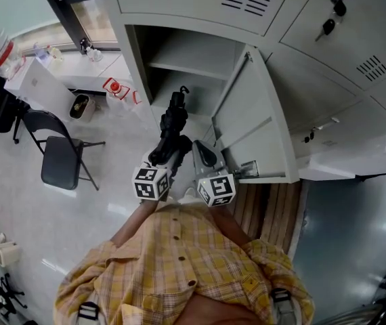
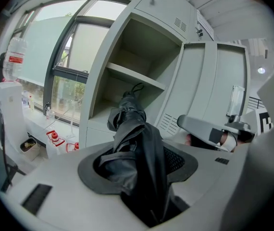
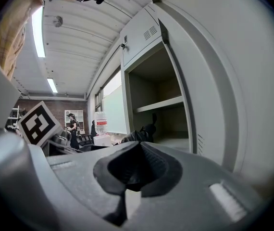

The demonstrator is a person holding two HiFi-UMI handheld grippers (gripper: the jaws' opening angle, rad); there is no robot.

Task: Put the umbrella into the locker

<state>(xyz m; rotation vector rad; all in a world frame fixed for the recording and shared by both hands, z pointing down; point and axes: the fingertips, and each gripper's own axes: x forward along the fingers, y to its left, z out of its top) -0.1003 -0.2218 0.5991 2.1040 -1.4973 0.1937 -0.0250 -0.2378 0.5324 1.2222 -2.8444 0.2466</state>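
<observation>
L gripper (image 2: 139, 163) pads clamp the folded black umbrella (image 2: 133, 129), jaws fairly wide round the bunched fabric. Umbrella sticks out ahead, strap-loop end up at the mouth of the open locker (image 2: 101, 76), lower compartment, under the shelf (image 2: 136, 77); can't tell if it's past the edge. R gripper (image 3: 138, 170) jaws together, nothing btwn them, just beside the L one, near the open door (image 1: 250, 124). Grey chair (image 1: 61, 161) well apart, far L on floor

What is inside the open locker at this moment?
Only a bare shelf shows inside the locker; the umbrella covers part of the lower compartment.
</observation>
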